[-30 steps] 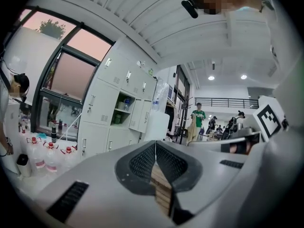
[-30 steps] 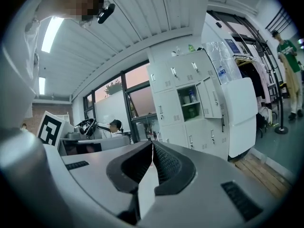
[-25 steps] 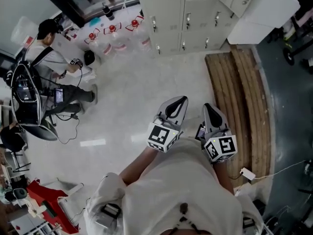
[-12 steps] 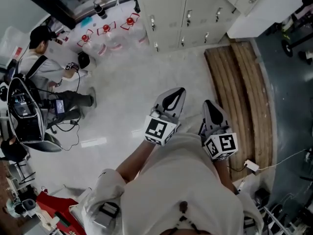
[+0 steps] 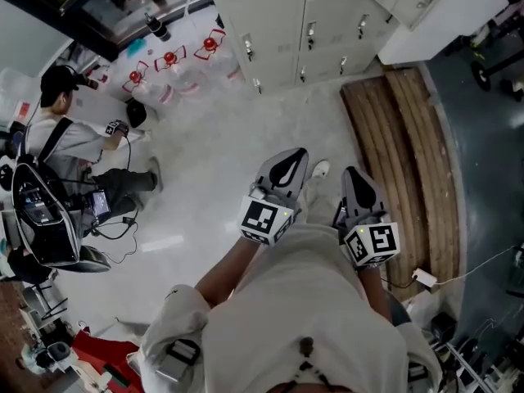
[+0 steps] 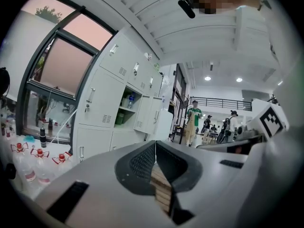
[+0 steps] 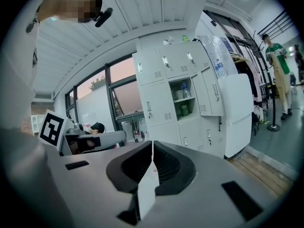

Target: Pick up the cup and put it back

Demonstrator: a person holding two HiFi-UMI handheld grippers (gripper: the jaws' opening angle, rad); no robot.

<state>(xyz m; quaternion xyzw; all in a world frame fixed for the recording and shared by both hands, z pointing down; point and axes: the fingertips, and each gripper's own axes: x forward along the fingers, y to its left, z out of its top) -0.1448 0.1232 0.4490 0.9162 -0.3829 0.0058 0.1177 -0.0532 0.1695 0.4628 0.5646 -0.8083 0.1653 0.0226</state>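
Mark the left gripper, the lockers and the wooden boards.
left gripper [image 5: 295, 160]: head view, tips of its closed jaws.
lockers [image 5: 278, 23]: head view, a door front.
wooden boards [image 5: 409, 162]: head view, middle of the stack.

lockers: pale grey, 12 o'clock
planks: brown, 2 o'clock
jug caps: red, 10 o'clock
left gripper, right gripper: grey; cubes black-and-white squares
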